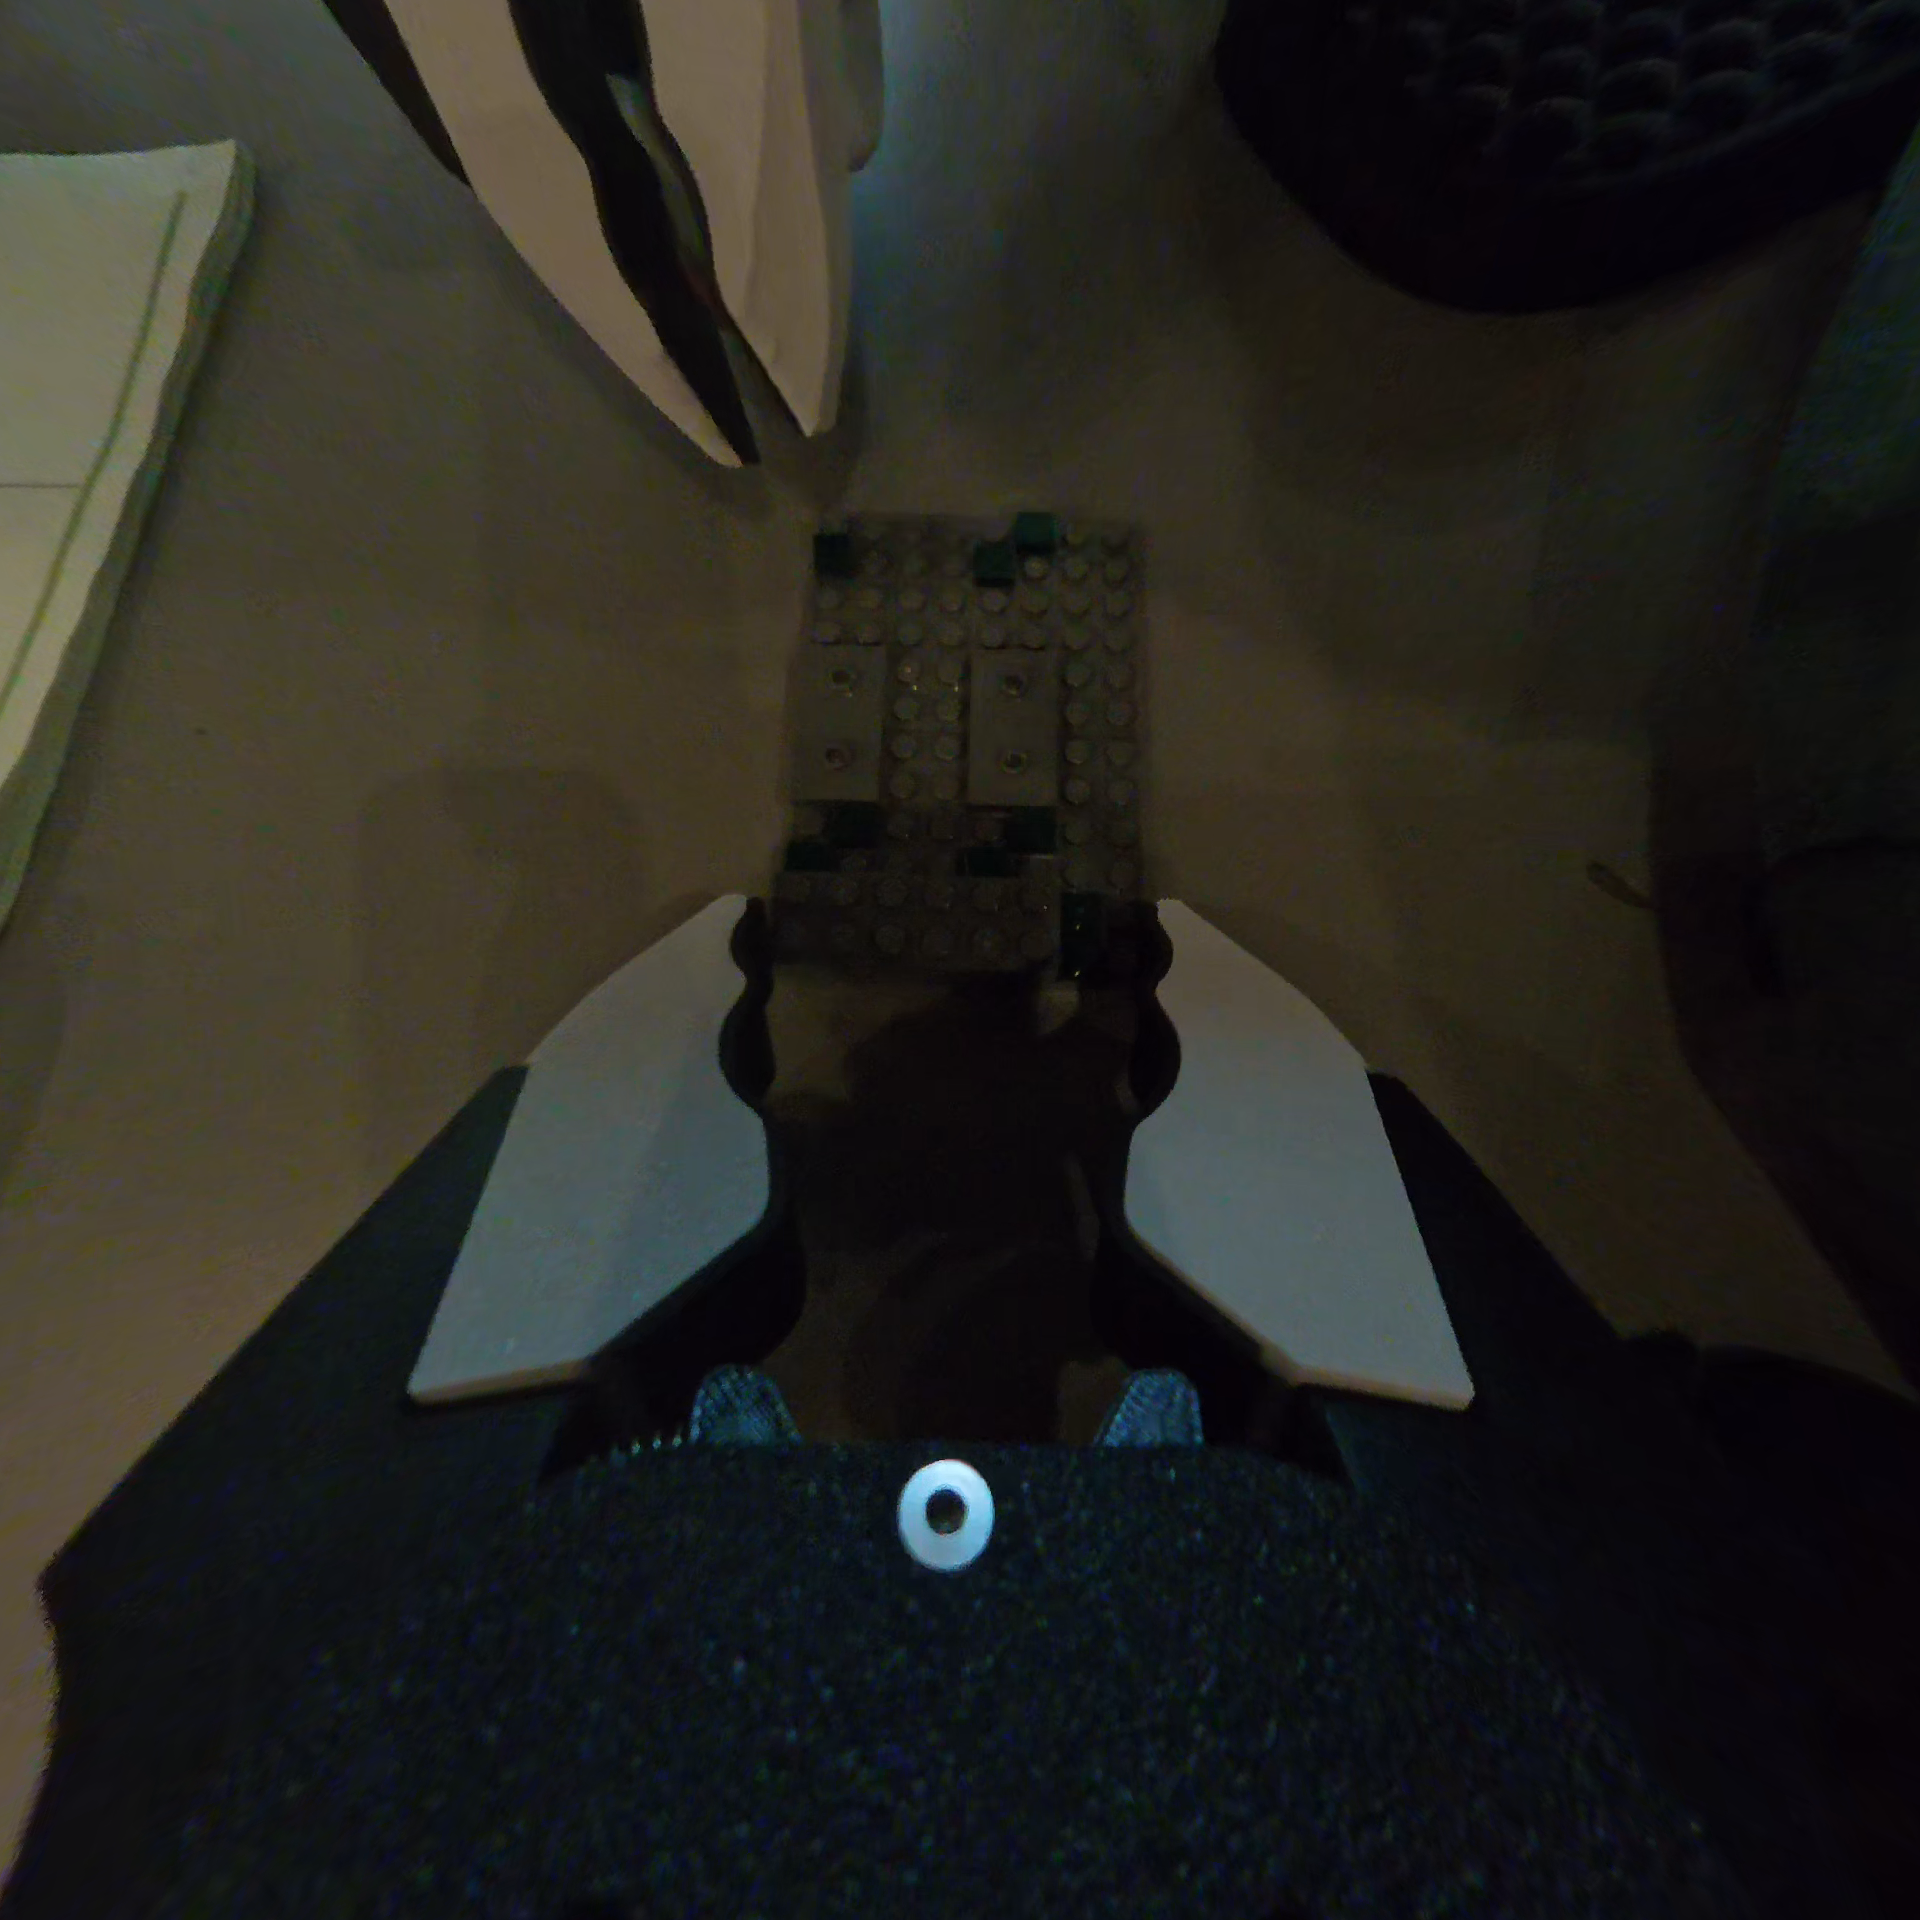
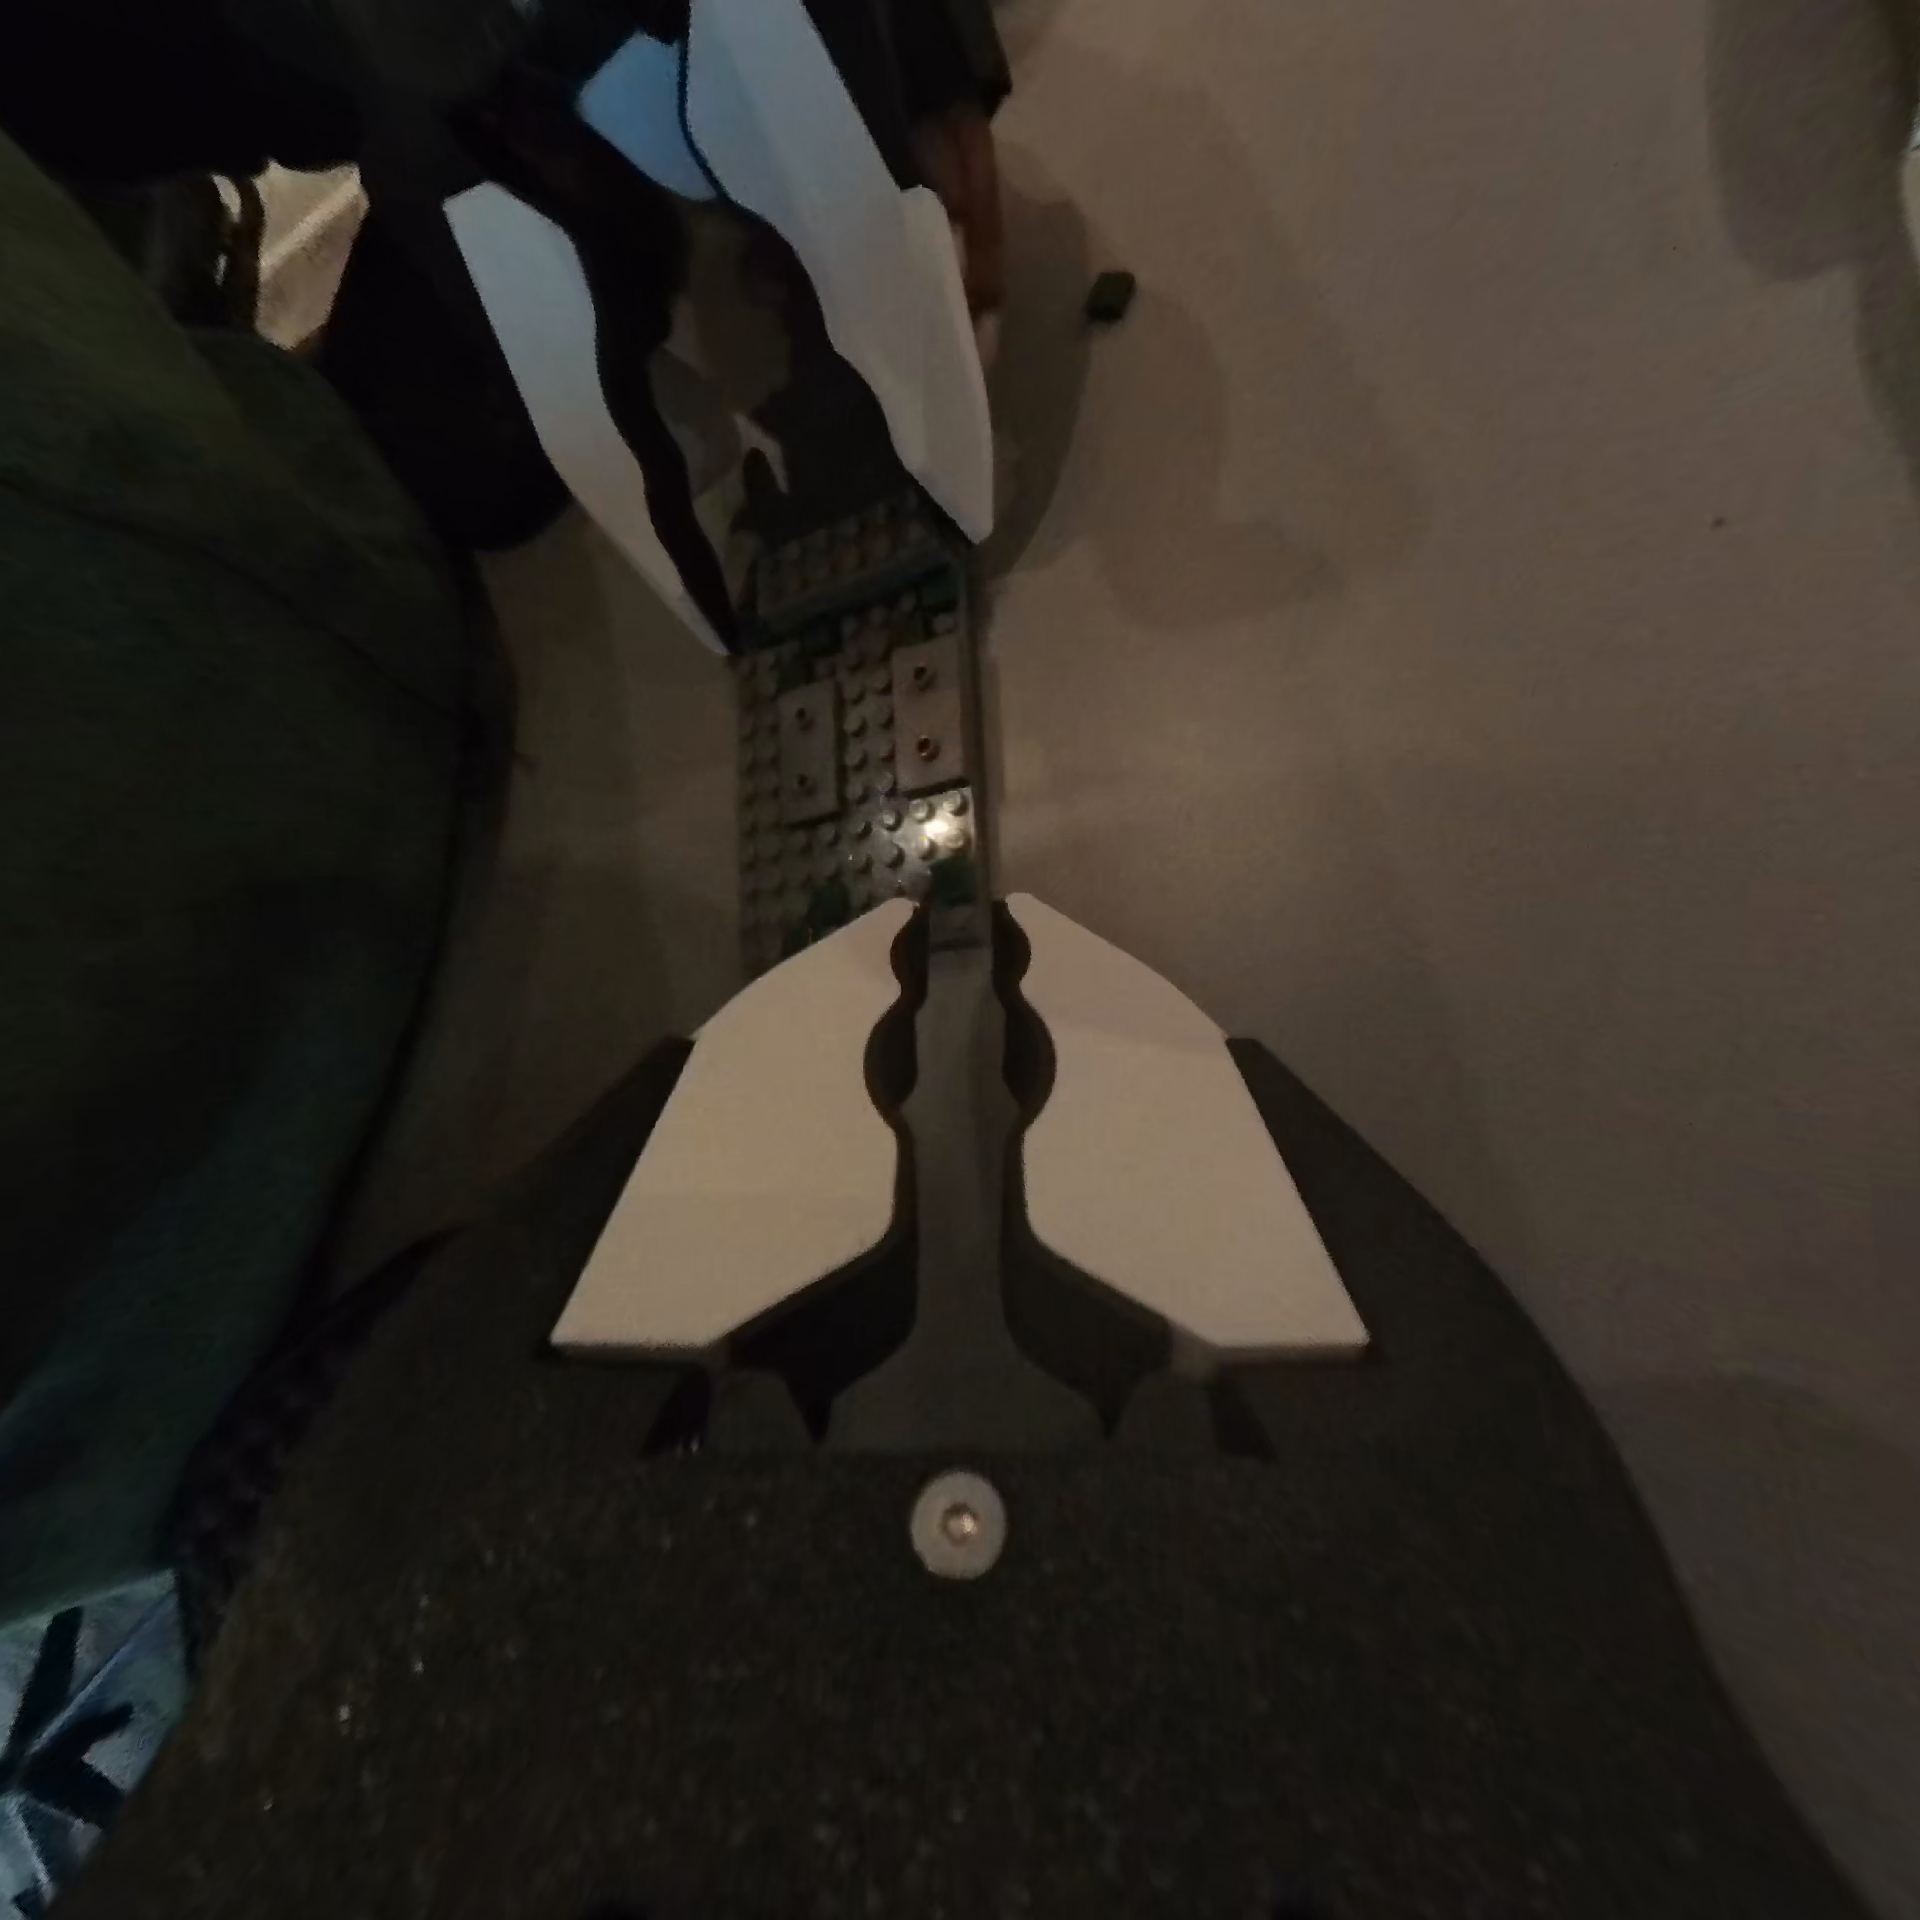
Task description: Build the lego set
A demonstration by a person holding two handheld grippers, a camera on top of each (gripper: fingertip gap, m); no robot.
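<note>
Dim table, plate end claw-hidden

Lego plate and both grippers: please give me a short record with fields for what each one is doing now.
plate: grey studded Lego plate on the table, two smooth tiles and small dark green pieces on it
left gripper: jaws at both sides of the plate's near end
right gripper: nearly closed, at the plate's opposite end
loose piece: small dark brick on the table

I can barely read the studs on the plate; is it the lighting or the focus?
Mostly lighting. Left wrist view: dim, the lego plate lies in shadow but looks sharp. Right wrist view: darker still, one glare spot on the plate, edges soft and bent by the wide lens.
</note>
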